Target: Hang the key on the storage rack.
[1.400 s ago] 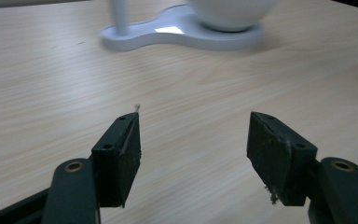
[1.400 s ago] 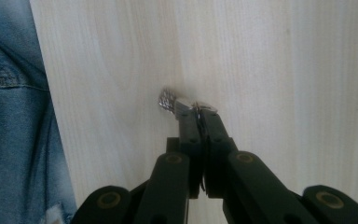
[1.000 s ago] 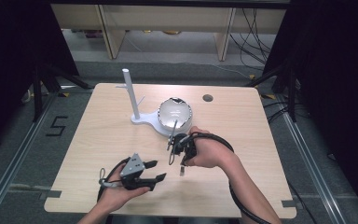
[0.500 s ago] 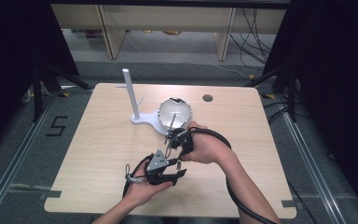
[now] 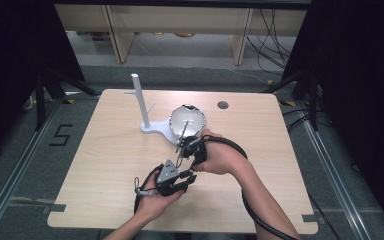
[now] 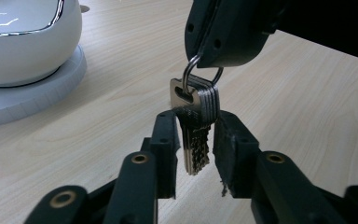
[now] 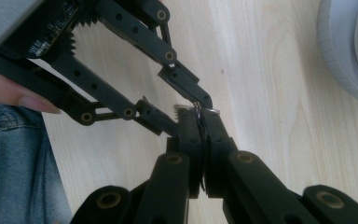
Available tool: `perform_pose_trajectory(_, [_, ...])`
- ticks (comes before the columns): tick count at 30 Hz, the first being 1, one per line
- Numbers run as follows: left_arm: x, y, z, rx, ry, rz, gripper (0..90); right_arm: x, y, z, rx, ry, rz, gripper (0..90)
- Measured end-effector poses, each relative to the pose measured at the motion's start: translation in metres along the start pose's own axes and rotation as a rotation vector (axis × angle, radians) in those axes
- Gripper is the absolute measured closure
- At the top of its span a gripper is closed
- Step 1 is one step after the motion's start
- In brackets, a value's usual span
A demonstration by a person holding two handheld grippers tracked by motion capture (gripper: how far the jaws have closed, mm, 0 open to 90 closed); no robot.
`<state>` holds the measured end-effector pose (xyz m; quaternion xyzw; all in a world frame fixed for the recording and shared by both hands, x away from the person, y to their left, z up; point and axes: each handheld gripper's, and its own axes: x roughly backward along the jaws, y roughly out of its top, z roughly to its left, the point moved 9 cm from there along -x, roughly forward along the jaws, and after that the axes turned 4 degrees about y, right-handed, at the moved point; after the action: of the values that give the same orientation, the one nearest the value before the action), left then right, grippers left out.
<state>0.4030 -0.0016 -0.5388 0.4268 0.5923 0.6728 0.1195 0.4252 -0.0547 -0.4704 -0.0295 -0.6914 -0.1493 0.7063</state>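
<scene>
Handing over the keys point(image 6: 196, 126) above the table point(image 5: 105, 150): right gripper point(image 7: 200, 123) clamps the key ring point(image 6: 200, 74), left gripper point(image 6: 196, 135) jaws just closing around the blades, contact unclear. Next: firm left grip, then right releases.

From above our side of the light wooden table point(image 5: 105, 150) we look forward and down, well back. Our left gripper's camera sits low and close, facing level past its black jaws toward the glossy white bowl on a round base point(image 6: 23, 42). Our right gripper's camera looks steeply down at the tabletop. Both close views share the bunch of silver keys on a ring point(image 6: 196, 123).
</scene>
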Motion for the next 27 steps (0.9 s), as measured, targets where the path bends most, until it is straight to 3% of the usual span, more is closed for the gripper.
perform_pose_trajectory(4, [0.000,0.000,-0.001,-0.002,-0.015,-0.006,79.9,0.000,0.000,-0.001,0.002,-0.002,-0.005,89.3])
perform_pose_trajectory(11, [0.002,0.001,0.000,-0.037,0.011,0.011,80.9,0.001,0.000,-0.001,-0.024,0.003,-0.016,89.3])
perform_pose_trajectory(14, [0.003,0.002,0.000,-0.053,0.018,0.020,81.0,0.001,0.000,-0.002,-0.002,0.008,-0.021,89.1])
perform_pose_trajectory(20, [0.007,0.004,0.004,-0.086,0.015,0.055,81.2,0.004,0.001,-0.004,-0.042,-0.001,-0.044,85.9])
perform_pose_trajectory(21, [0.007,0.004,0.004,-0.083,0.003,0.059,81.2,0.009,0.004,-0.007,-0.080,-0.018,-0.103,77.4])
perform_pose_trajectory(22, [0.008,0.003,0.006,-0.085,0.011,0.064,81.2,0.009,0.004,-0.007,-0.080,-0.018,-0.103,77.4])
perform_pose_trajectory(24, [0.017,-0.002,0.020,-0.128,0.025,0.135,81.2,0.018,0.003,-0.014,-0.093,-0.049,-0.186,74.7])
perform_pose_trajectory(27, [0.025,-0.007,0.038,-0.120,0.050,0.173,81.2,0.024,-0.006,-0.020,-0.120,-0.084,-0.266,71.8])
